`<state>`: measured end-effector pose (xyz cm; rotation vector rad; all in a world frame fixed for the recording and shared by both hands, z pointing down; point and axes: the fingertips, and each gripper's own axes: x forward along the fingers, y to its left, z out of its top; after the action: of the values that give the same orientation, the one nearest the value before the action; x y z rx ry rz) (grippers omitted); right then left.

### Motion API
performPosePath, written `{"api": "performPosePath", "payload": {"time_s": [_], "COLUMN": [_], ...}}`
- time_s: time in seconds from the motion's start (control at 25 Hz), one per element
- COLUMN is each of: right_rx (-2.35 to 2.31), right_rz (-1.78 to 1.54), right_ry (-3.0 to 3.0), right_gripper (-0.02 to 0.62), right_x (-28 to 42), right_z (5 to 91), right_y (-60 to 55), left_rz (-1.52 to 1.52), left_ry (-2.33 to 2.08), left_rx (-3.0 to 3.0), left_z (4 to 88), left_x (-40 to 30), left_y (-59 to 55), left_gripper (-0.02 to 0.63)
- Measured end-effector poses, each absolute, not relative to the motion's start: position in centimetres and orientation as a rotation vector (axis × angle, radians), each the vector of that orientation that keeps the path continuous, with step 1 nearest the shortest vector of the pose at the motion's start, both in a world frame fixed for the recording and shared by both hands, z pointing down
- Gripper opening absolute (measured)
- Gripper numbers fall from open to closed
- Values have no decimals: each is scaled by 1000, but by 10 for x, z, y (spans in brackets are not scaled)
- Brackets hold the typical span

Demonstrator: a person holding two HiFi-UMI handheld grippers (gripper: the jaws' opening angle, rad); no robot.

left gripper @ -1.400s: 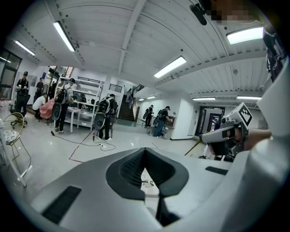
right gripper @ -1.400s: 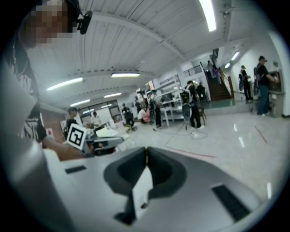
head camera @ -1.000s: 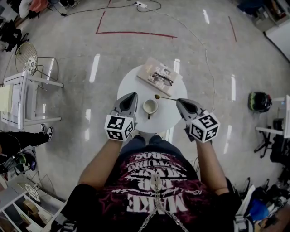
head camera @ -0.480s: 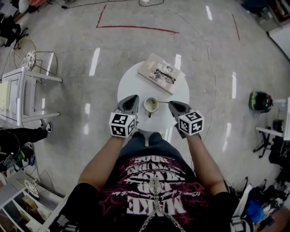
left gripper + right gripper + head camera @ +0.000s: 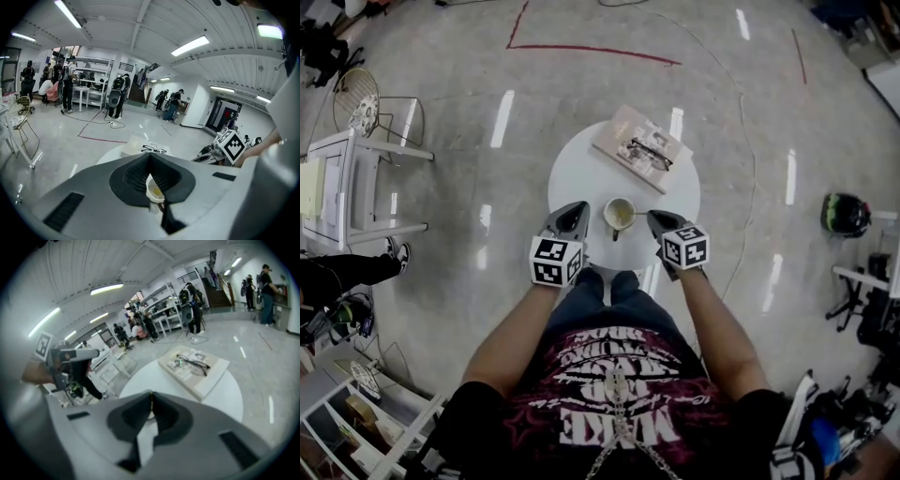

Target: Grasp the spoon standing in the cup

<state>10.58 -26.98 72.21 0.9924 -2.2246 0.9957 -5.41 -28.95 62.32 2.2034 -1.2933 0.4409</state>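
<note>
Head view, one cup [image 5: 619, 215], one spoon [image 5: 638, 214], right tongs [image 5: 653, 217] gripping it, left tongs [image 5: 580, 207] closed.

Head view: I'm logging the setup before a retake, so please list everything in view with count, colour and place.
table: one, white, round, centre.
book: one, pale, table's far right.
glasses: one pair, black, on the book.
cup: one, cream, table's near edge.
spoon: one, gold-looking, bowl end in the cup.
helmet: one, dark, floor at right.
floor tape: red lines, far floor.
left gripper: one, grey, shut, beside the cup.
right gripper: one, grey, shut on the spoon's handle.
</note>
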Motion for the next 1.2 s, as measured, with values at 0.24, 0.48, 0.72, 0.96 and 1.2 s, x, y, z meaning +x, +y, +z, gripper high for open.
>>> {"api": "performPosePath", "payload": {"time_s": [0.24, 0.48, 0.72, 0.96, 1.2], "right_rx": [1015, 986, 985, 1014, 1112], "right_rz": [1039, 1000, 984, 925, 790], "right_ry": [-2217, -2202, -2186, -2137, -2209], "right_gripper": [35, 38, 141, 179, 183], "right_x": [106, 104, 109, 125, 142], "right_z": [737, 750, 753, 749, 681], "right_y": [-271, -270, -266, -262, -257], "left_rz": [455, 466, 470, 464, 404], "left_ry": [-1286, -1263, -1252, -1248, -1255], "left_rx": [2193, 2200, 2220, 2245, 2299], "left_z": [629, 631, 625, 614, 579], "left_x": [-55, -48, -44, -40, -36], "left_y": [-285, -285, -290, -294, -300], "left_gripper": [25, 25, 25, 25, 25]}}
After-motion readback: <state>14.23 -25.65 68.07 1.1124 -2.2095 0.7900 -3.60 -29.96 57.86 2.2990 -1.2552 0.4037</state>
